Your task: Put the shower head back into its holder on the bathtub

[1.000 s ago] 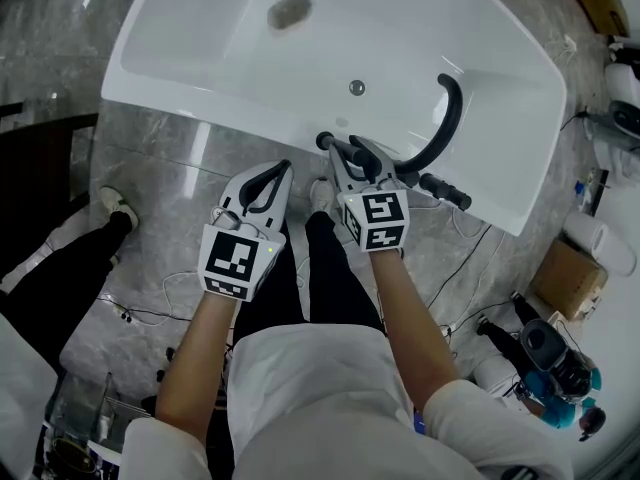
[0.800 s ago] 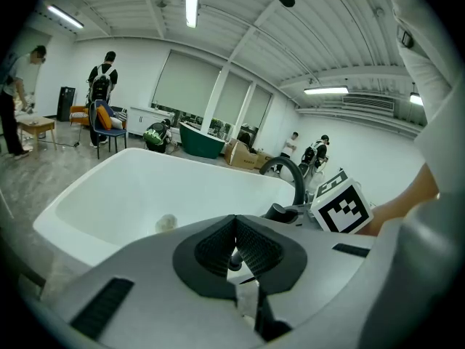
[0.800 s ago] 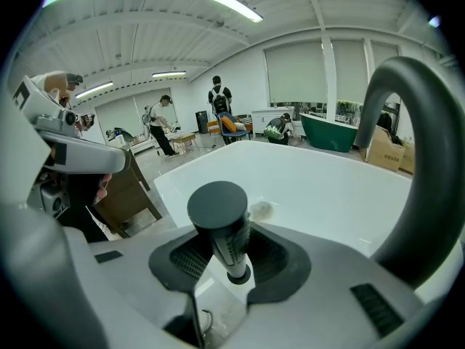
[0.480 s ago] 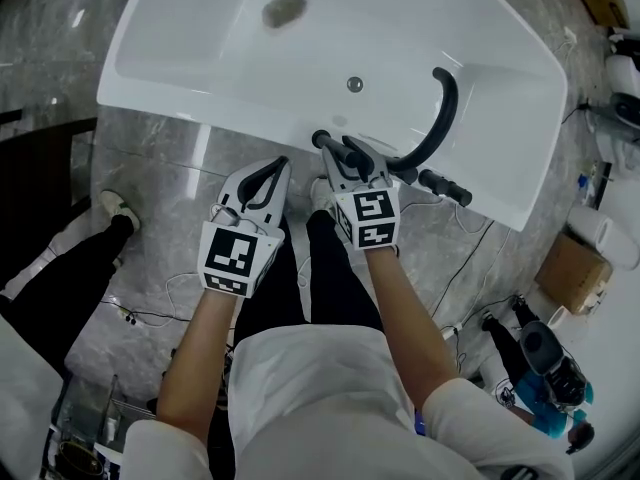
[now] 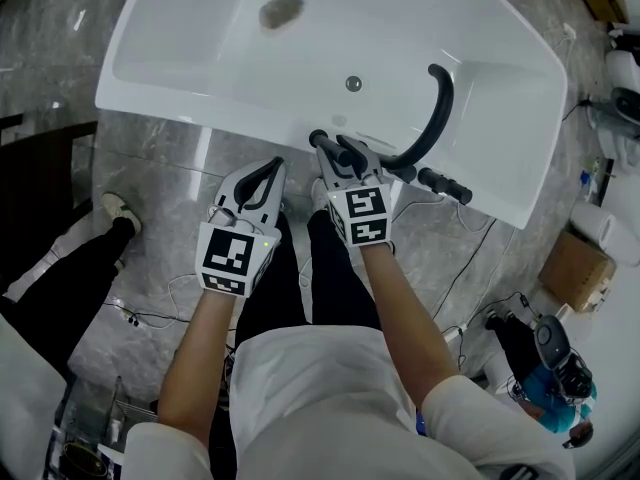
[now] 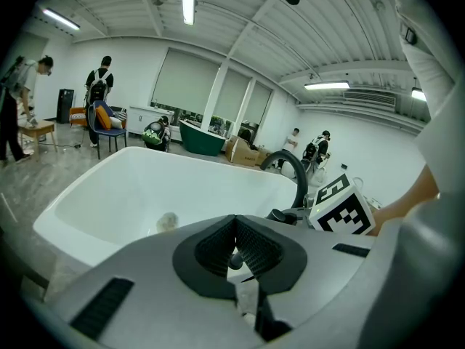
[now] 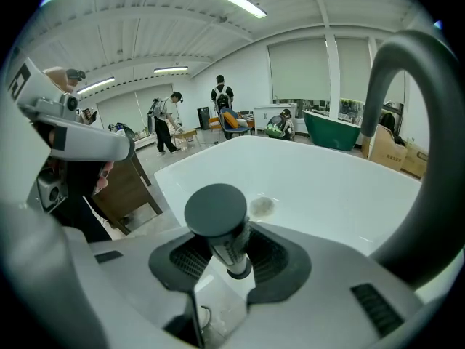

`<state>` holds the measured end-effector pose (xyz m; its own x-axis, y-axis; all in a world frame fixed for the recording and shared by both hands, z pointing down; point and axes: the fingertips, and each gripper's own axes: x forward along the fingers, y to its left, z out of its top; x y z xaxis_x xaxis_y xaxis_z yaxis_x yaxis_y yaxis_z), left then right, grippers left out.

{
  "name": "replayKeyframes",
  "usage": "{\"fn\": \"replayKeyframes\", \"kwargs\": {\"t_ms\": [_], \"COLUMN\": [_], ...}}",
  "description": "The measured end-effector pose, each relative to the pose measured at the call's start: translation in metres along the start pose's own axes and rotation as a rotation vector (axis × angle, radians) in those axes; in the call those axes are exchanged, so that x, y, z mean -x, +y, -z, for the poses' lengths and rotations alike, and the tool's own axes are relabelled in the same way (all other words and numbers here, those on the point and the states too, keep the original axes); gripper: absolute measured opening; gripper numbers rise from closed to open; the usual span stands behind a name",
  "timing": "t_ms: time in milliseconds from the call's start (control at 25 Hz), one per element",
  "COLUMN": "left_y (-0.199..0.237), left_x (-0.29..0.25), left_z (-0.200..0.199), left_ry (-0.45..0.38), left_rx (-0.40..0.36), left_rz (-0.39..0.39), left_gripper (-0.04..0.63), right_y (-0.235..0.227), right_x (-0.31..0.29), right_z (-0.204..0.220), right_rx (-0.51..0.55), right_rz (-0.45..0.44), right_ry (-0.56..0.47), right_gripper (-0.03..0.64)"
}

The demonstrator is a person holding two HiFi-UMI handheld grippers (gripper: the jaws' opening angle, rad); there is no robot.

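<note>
Right now my right gripper (image 5: 340,154) is clamped on the black shower head (image 7: 215,208). Its long axis points out past the jaws over the bathtub (image 5: 200,68) rim, just left of the curved spout (image 5: 436,118). My left gripper (image 5: 272,166), jaws together and empty, hangs farther off.

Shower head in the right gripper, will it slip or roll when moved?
The shower head looks smooth and round, so it would probably roll if laid down. Ribbed pads of the right gripper clamp it, so slipping seems unlikely. It looks rigid.
</note>
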<state>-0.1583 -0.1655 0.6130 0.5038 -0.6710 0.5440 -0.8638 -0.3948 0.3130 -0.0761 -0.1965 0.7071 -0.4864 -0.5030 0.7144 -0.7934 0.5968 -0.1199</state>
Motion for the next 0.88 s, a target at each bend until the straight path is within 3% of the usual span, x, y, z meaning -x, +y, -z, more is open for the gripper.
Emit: {"fn": "replayKeyframes", "kwargs": {"t_ms": [880], "left_y": [-0.006], "left_x": [-0.015], "left_z": [0.007], "left_ry": [0.044], "left_rx": [-0.024], "left_rz": [-0.008], "left_gripper": [0.012], "right_y": [0.004], "right_x": [0.000], "right_z": [-0.002], "right_rx": [0.023], "right_rz": [-0.041], "right_ry": [0.000], "right_gripper": [0.173]}}
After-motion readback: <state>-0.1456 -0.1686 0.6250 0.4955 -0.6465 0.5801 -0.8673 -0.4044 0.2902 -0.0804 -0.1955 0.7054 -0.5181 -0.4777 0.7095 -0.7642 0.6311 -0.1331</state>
